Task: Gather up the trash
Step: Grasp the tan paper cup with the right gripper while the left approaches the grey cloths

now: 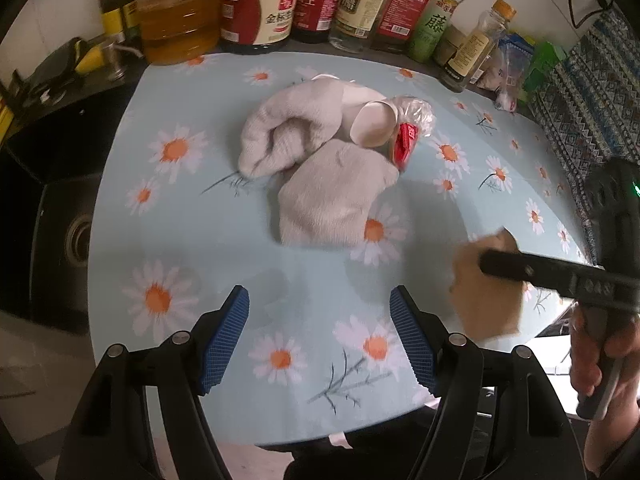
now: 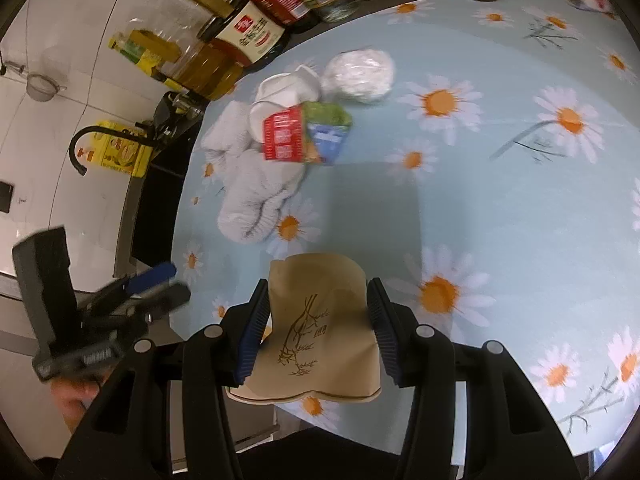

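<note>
From the left wrist, the left gripper (image 1: 320, 336) hangs wide and empty over the daisy tablecloth (image 1: 224, 236), short of the grey socks (image 1: 320, 172) and paper cup (image 1: 372, 128). From the right wrist, the right gripper (image 2: 316, 332) pinches a brown paper napkin (image 2: 320, 332) by its edges; being limp, it could buckle and slip free.

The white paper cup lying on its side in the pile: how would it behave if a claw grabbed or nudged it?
The paper cup lies on its side, so a nudge would probably roll it. Its thin wall already looks dented, so a squeeze likely crushes it. It appears empty, hence light, and leans on the grey socks.
</note>
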A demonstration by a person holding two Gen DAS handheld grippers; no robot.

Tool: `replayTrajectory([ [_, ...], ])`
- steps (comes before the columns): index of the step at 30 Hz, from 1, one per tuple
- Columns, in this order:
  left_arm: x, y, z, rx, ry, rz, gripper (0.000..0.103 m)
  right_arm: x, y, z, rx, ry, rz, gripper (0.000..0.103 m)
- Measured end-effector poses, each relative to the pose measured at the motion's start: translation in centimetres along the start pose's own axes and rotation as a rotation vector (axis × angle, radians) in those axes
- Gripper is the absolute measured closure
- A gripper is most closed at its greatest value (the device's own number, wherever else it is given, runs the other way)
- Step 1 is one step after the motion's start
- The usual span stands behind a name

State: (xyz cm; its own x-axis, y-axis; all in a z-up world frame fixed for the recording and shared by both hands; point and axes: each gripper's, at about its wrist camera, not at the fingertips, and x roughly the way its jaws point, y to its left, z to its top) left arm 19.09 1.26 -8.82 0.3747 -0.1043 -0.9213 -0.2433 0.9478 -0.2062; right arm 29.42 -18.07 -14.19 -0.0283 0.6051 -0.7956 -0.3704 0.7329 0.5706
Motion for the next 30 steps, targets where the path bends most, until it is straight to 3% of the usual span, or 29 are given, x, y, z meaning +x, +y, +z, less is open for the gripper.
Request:
replayTrajectory([
  [3, 0.3, -0.3, 1.2, 0.008, -0.010, -0.009, 0.031, -0.9, -0.8, -0.6, 0.013, -0.012, -0.005, 0.053],
  [5, 0.4, -1.1, 2.0, 0.042, -0.020, -0.002, 0.024, -1.5, -1.3, -1.0, 0.027, -0.022, -0.010, 0.053],
  [10, 1.1, -2.3, 3.8, 0.089, -0.030, -0.002, 0.024, -2.8, -2.2, -1.7, 0.044, -0.048, -0.013, 0.053],
  [21, 5.6, -1.9, 6.4, 0.083, 0.040, 0.011, 0.024, -3.8, -4.9, -2.3, 0.112, -0.067, -0.032, 0.053],
  [24, 6.6, -1.8, 6.9, 0.076, 0.050, 0.009, 0.026, -3.8, -5.4, -2.2, 0.119, -0.067, -0.033, 0.053],
  [30, 7.2, -1.8, 7.2, 0.073, 0.042, 0.017, 0.047, -3.7, -5.6, -1.9, 0.114, -0.072, -0.033, 0.053],
])
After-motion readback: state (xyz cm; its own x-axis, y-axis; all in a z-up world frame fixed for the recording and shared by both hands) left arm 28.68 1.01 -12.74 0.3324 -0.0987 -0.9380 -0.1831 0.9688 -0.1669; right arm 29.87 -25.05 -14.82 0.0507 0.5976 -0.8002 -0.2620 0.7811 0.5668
